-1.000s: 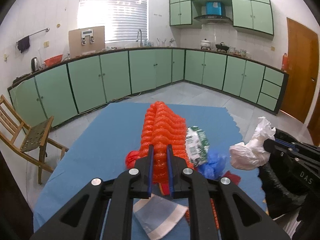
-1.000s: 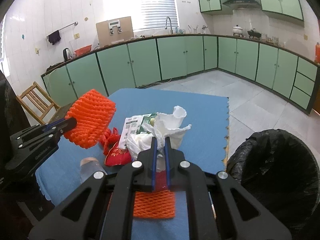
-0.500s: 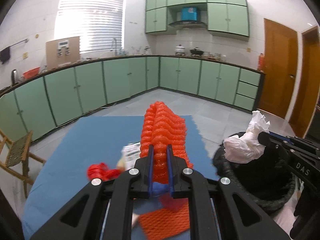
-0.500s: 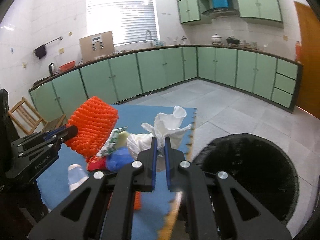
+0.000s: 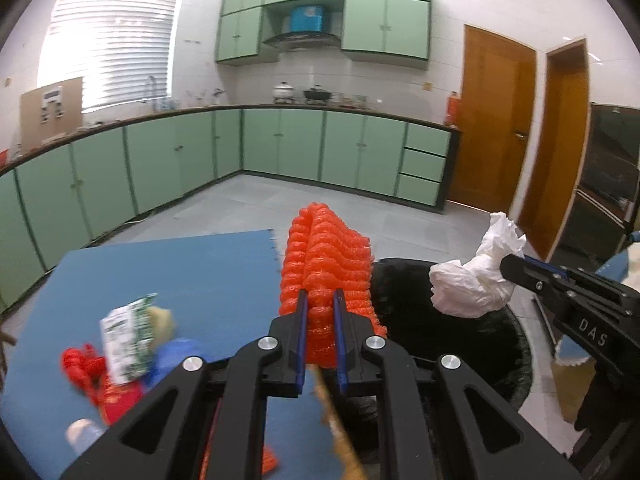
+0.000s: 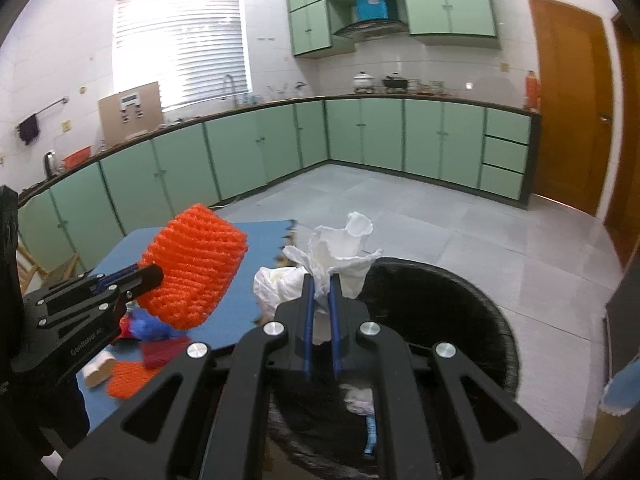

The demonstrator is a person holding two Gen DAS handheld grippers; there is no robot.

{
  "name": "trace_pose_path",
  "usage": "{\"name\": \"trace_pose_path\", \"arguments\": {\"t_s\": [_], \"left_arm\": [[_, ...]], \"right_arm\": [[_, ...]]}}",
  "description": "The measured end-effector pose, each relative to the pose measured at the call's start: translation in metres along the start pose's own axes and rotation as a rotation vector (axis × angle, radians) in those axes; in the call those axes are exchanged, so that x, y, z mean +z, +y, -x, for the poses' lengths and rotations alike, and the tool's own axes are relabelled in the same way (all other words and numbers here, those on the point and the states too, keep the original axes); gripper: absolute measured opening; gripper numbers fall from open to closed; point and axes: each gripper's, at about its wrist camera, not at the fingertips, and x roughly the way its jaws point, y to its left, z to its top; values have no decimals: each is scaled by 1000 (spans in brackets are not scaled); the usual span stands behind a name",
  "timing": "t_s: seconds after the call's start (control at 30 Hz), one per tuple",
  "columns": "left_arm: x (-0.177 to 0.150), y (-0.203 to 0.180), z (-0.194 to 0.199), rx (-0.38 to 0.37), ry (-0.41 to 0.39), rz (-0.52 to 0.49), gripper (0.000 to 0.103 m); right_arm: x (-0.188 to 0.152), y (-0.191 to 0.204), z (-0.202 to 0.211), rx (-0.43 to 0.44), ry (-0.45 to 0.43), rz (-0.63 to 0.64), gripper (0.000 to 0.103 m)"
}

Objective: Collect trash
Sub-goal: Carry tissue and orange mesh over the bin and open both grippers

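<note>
My left gripper (image 5: pixel 320 300) is shut on an orange foam net sleeve (image 5: pixel 326 264), held at the table's right edge beside the black-lined trash bin (image 5: pixel 492 344). It also shows in the right wrist view (image 6: pixel 196 268). My right gripper (image 6: pixel 320 284) is shut on a crumpled white tissue (image 6: pixel 336 252), held over the near rim of the bin (image 6: pixel 452 312). The tissue also shows in the left wrist view (image 5: pixel 476 276), above the bin.
On the blue table mat (image 5: pixel 180 264) lie a green-and-white wrapper (image 5: pixel 128 336), red scraps (image 5: pixel 84 364), a blue bag and another orange net piece (image 6: pixel 128 380). The bin holds some white and blue trash (image 6: pixel 364 400). Green cabinets and wooden doors line the walls.
Both grippers have swung to the right with their loads, from over the table's trash pile to the bin. The tissue now hangs over the bin's rim.
</note>
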Motion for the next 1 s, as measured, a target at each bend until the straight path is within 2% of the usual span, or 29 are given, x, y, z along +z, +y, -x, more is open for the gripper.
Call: {"name": "trace_pose_path", "arguments": {"t_s": [0.37,0.7,0.83,0.87,0.9,0.93,0.97,1.0], "left_arm": [[-5,-57,-46,-95,40,-57,11],[-16,-76,-80,-133,116,-81,12],[-14,-80,-88,-142,134,-82,17],[-14,-78,-88,-144,136,-78,18],[-12,-76,-89,-147,139,-74,24],[-11,-73,-89,-148,141,-71,35],[-11,-73,-89,-146,139,-66,40],[-11,-71,-87,-146,134,-59,44]], "right_arm": [[-25,-56,-13,-88,40,-75,7],[-47,-76,-34,-112,99,-127,10],[-52,-83,-38,-125,115,-141,12],[-53,-84,-39,-130,118,-144,13],[-54,-84,-39,-133,121,-148,21],[-55,-85,-39,-140,121,-154,31],[-56,-86,-38,-146,119,-159,35],[-57,-86,-37,-152,115,-163,44]]}}
